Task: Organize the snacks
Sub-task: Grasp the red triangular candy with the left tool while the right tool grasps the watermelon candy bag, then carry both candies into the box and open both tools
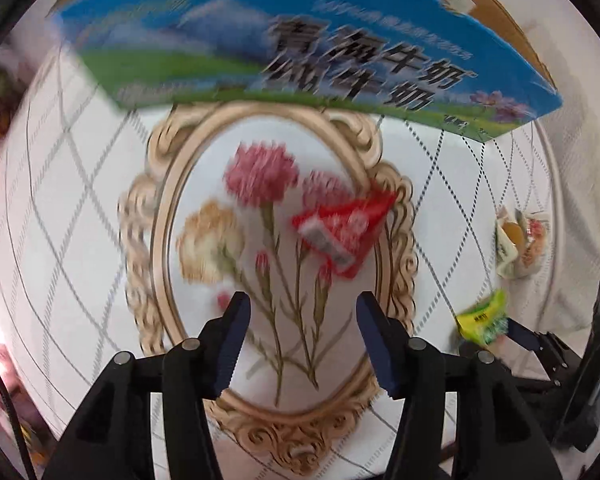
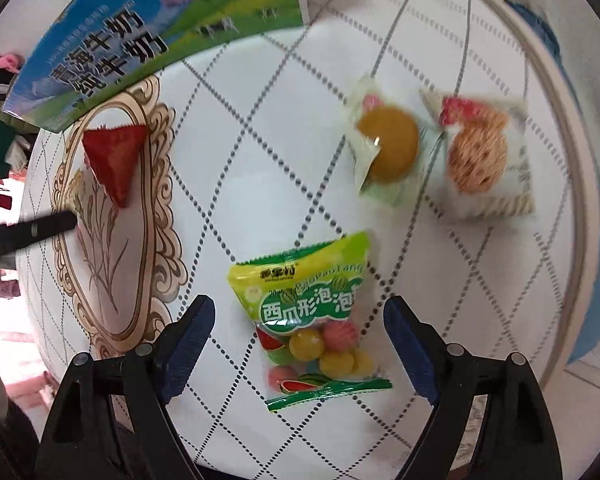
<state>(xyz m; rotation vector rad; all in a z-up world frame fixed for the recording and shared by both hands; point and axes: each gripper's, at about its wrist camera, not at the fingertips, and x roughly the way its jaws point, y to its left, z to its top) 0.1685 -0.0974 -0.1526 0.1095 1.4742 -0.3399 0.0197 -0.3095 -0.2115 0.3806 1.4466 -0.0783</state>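
The left gripper (image 1: 302, 304) pointed down over the round table (image 1: 52, 240) with its blue-padded jaws partly apart and nothing between them; only the printed flower medallion (image 1: 260, 240) showed in the gap. The red triangular snack packet (image 1: 342, 232) lay on that medallion just beyond the fingertips, a little toward the right finger and not touching either pad. The right gripper (image 2: 300, 312) stood wide open, also gripping nothing, and the green bubble-gum packet (image 2: 312, 320) lay flat on the table between its two fingers, its coloured balls showing through the clear lower half; neither pad pressed on it. Farther out from that packet, two more wrapped snacks sat side by side and touching: a pale green packet with a round yellow cake (image 2: 384, 148) and a white packet printed with a cookie (image 2: 484, 156). In the right wrist view the red packet lay well to the left on the medallion, with one dark finger (image 2: 32, 232) of the left gripper near it. At the table's far edge stood a blue and green milk carton box (image 1: 300, 40), blurred by motion in the left view.
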